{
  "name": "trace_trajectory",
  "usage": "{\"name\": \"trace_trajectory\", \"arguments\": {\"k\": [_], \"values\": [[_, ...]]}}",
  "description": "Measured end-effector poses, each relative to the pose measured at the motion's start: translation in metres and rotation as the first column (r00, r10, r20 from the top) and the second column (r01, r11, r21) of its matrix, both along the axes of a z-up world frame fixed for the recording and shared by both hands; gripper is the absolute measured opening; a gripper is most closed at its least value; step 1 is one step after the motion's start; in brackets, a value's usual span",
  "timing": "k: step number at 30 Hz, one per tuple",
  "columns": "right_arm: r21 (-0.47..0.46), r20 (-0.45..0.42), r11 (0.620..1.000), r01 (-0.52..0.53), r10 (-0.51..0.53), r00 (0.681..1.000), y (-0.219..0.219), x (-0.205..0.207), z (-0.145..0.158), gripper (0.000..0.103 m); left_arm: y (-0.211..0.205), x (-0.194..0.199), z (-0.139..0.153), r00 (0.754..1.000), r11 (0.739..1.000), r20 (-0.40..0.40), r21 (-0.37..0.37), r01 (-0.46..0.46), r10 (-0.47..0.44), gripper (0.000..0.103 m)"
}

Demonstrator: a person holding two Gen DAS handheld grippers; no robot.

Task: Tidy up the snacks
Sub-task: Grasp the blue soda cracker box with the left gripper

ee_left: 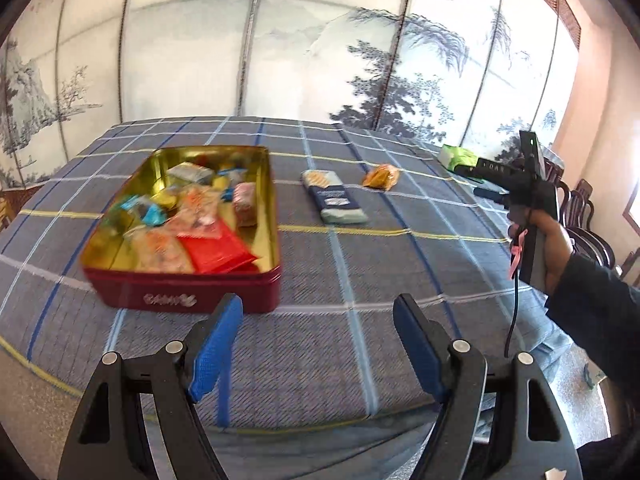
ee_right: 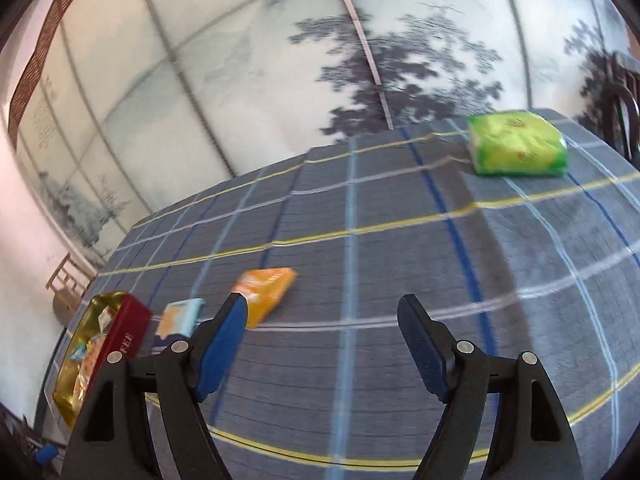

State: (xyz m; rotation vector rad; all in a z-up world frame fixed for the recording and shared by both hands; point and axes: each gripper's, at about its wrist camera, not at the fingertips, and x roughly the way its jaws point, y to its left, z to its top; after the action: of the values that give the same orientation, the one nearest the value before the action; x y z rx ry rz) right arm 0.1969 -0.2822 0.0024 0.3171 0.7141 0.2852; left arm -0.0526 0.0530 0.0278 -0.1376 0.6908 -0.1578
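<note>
Snacks fill the red tin, which sits near the table's front-left edge on the plaid cloth, with a blue-and-white packet and an orange packet lying apart to its right and bare cloth ahead of the left gripper, whose jaws stand apart and empty. Only the left view shows the person's hand on the other tool; the right view shows the right gripper spread and empty over open cloth, a green packet near the far edge.
</note>
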Motion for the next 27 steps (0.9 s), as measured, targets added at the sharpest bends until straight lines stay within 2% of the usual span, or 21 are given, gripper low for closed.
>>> {"name": "trace_trajectory", "arguments": {"k": [4, 8, 9, 11, 13, 17, 21, 27], "values": [[0.121, -0.049, 0.99, 0.074, -0.068, 0.996, -0.07, 0.002, -0.024, 0.078, -0.035, 0.045, 0.01, 0.999, 0.999, 0.003, 0.013, 0.051, -0.051, 0.077], [0.256, -0.092, 0.962, 0.099, -0.077, 0.993, -0.108, 0.003, -0.045, 0.078, -0.065, 0.098, 0.008, 0.998, 0.997, -0.039, 0.05, 0.054, -0.052, 0.078], [0.293, -0.079, 0.952, 0.087, -0.066, 0.995, -0.111, 0.003, -0.045, 0.079, -0.069, 0.113, 0.005, 0.998, 0.997, -0.059, 0.061, 0.037, -0.034, 0.078], [0.292, -0.054, 0.953, 0.075, -0.062, 0.997, -0.108, 0.001, -0.042, 0.081, -0.076, 0.144, -0.004, 0.995, 0.996, -0.095, 0.089, 0.023, -0.014, 0.078], [0.277, -0.042, 0.96, 0.042, -0.032, 0.999, -0.102, -0.001, -0.041, 0.081, -0.079, 0.17, -0.015, 0.991, 0.991, -0.126, 0.132, -0.028, 0.045, 0.078], [0.274, -0.02, 0.961, 0.023, -0.018, 1.0, -0.1, -0.005, -0.04, 0.082, -0.075, 0.21, -0.037, 0.975, 0.985, -0.187, 0.146, -0.091, 0.118, 0.078], [0.314, 0.01, 0.949, 0.037, -0.042, 0.999, -0.109, -0.011, -0.04, 0.083, -0.072, 0.232, -0.055, 0.958, 0.975, -0.232, 0.181, -0.128, 0.169, 0.076], [0.334, 0.014, 0.942, 0.035, -0.042, 0.999, -0.112, -0.012, -0.041, 0.084, -0.073, 0.243, -0.063, 0.954, 0.971, -0.234, 0.19, -0.144, 0.188, 0.077]]}}
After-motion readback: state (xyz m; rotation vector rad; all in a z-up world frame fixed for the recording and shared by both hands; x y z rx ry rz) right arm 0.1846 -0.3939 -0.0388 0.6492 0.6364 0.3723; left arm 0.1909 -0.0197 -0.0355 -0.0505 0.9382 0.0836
